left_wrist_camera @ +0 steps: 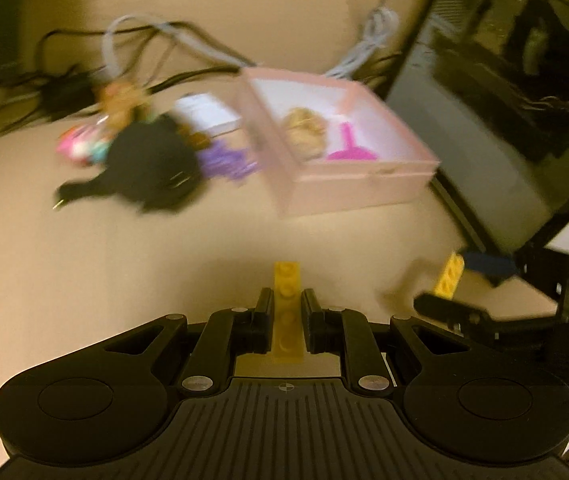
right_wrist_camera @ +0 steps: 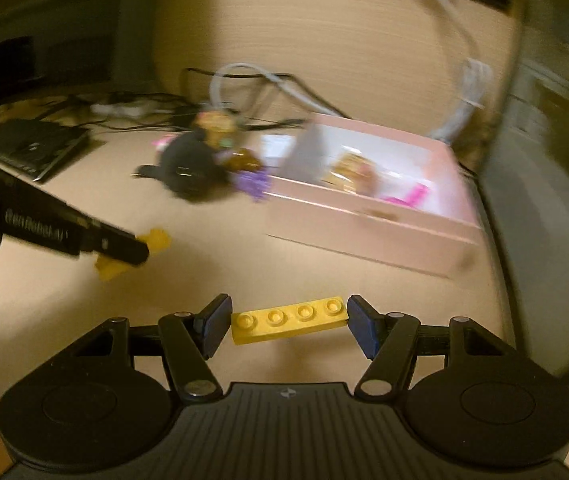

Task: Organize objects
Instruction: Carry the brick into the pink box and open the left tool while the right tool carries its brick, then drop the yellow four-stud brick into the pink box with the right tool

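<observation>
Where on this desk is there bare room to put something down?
The tan wooden desktop lies bare in front of the open pink box and the black pouch. Behind them it is crowded: small toys, tangled cables. Inside the box, some white floor shows.

left tool clamped narrow, right tool gripping at wider spread, both angled downward

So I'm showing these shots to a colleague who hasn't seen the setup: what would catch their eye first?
Probably the two yellow toy bricks: the left gripper holds one yellow brick lengthwise in its jaws, and the right gripper holds a second yellow brick crosswise by its ends. Beyond them, the open pink box on the tan table stands out, with a blurred heap of small toys beside it.
</observation>
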Available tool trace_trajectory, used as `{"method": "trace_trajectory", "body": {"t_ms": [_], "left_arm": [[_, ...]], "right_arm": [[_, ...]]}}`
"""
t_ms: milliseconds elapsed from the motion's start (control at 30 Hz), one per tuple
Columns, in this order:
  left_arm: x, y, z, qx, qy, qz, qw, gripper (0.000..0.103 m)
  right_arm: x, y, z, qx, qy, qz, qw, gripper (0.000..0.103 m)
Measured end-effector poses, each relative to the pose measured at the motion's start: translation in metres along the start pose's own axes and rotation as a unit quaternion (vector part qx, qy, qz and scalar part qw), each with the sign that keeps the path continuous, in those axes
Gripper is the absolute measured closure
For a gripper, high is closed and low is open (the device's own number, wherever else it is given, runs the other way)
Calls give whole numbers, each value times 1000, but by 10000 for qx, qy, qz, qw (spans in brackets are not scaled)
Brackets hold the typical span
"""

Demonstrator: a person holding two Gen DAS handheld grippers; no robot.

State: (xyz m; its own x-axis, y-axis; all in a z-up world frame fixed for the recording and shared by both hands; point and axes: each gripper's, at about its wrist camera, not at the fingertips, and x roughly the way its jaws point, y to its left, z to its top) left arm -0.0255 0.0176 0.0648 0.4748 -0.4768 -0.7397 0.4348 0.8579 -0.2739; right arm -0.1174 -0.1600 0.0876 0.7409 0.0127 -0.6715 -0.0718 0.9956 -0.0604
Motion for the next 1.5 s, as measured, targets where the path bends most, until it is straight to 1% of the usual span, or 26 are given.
{"method": "trace_trajectory", "body": {"t_ms": [133, 267, 400, 533, 600, 633, 667, 733, 800, 867, 933, 1033, 1133, 1233, 1300, 1367, 1433, 1500], "left_arm": [[15, -23, 31, 186, -140, -124, 9997, 86], [25, -40, 65, 372, -462, -137, 9981, 86], [42, -55, 97, 464, -723, -148, 9962, 86], [72, -71, 126, 638, -820, -272, 9942, 86], [94, -77, 134, 784, -631, -110, 9949, 85], [104, -77, 136, 790, -595, 46, 9951, 85], [109, -75, 136, 728, -639, 157, 9952, 85], [111, -65, 134, 431, -742, 239, 9960, 83], [102, -51, 128, 82, -848, 106, 9963, 82], [86, -39, 117, -60, -968, 73, 9953, 82], [68, -27, 99, -97, -1054, 136, 9943, 82], [48, -10, 65, -158, -904, 445, 9948, 82], [31, 15, 31, -459, -647, 723, 9942, 82], [15, 37, 4, -847, -480, 973, 9905, 82], [8, 50, -6, -1048, -447, 1066, 9877, 82], [0, 59, -11, -1137, -442, 1119, 9862, 82], [-6, 67, -16, -1204, -415, 1156, 9851, 82], [-8, 76, -19, -1295, -380, 1194, 9836, 82]], "right_arm": [[-13, -26, -10, 325, -68, -283, 9990, 39], [-23, -47, -14, 539, -222, -466, 9972, 39], [-28, -59, -16, 707, -364, -527, 9954, 39], [-27, -66, -20, 839, -380, -486, 9946, 39], [-28, -66, -20, 862, -420, -461, 9943, 39], [-30, -65, -20, 871, -443, -436, 9943, 39], [-31, -65, -19, 873, -471, -408, 9942, 39], [-31, -66, -17, 857, -520, -368, 9943, 39], [-29, -68, -15, 880, -524, -320, 9942, 39], [-24, -71, -12, 933, -490, -228, 9942, 39], [-17, -73, -3, 986, -487, -143, 9938, 39], [-2, -78, 24, 1078, -631, 42, 9922, 39], [21, -85, 63, 1088, -835, 52, 9905, 39], [53, -94, 104, 1228, -919, -29, 9882, 39], [79, -99, 131, 1333, -961, -224, 9862, 39], [105, -105, 151, 1395, -853, -363, 9859, 38], [127, -109, 161, 1474, -621, -456, 9861, 23], [138, -107, 160, 1486, -451, -481, 9867, 23]]}}
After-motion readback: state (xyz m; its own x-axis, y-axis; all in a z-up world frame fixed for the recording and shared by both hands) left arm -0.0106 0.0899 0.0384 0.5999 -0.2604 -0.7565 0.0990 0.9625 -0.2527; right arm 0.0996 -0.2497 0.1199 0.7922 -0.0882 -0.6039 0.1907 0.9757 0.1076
